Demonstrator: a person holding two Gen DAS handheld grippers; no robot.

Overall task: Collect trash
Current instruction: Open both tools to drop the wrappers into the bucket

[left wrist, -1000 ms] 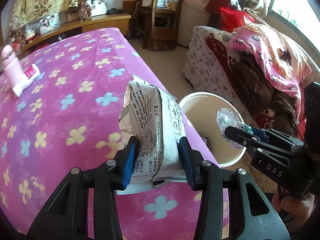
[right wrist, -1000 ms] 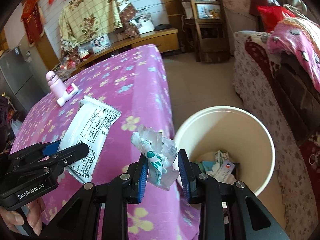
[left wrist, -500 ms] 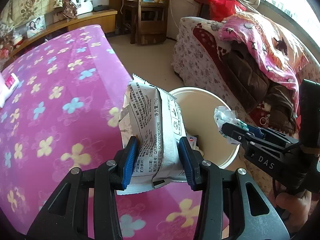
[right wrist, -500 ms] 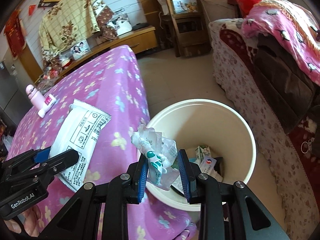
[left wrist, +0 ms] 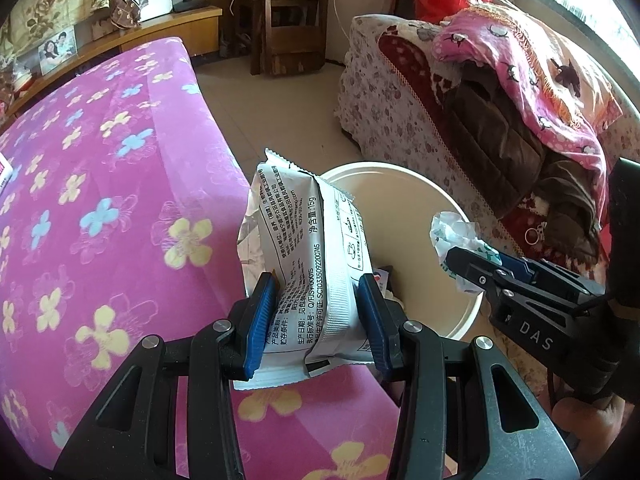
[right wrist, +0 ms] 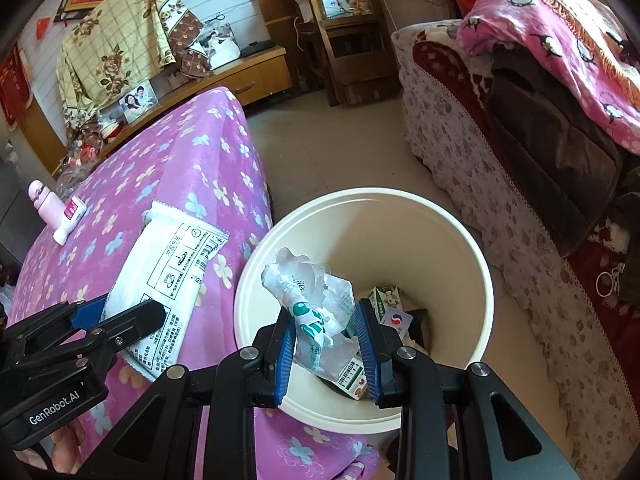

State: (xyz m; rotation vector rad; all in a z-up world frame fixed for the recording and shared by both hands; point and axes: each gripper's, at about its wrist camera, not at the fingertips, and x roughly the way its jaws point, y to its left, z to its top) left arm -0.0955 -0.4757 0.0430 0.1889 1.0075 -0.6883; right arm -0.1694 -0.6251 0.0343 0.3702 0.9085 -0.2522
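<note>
My left gripper (left wrist: 316, 312) is shut on a white and silver snack packet (left wrist: 308, 256), held at the table's right edge beside the cream waste bin (left wrist: 444, 200). The packet also shows in the right wrist view (right wrist: 168, 280). My right gripper (right wrist: 326, 344) is shut on a crumpled clear plastic wrapper with green print (right wrist: 316, 300), held over the bin's (right wrist: 486, 280) near rim. The wrapper also shows in the left wrist view (left wrist: 456, 236). Cartons and other scraps (right wrist: 390, 304) lie in the bin's bottom.
A table with a pink flowered cloth (left wrist: 100, 200) fills the left. A pink bottle (right wrist: 40, 200) and a small pink-labelled box (right wrist: 72, 216) lie on its far side. A sofa piled with blankets (right wrist: 560, 120) stands right of the bin. A wooden chair (right wrist: 340, 40) stands behind.
Both grippers have moved right, off the table toward the bin. The wrapper is now over the bin's opening and the packet has reached the table's edge.
</note>
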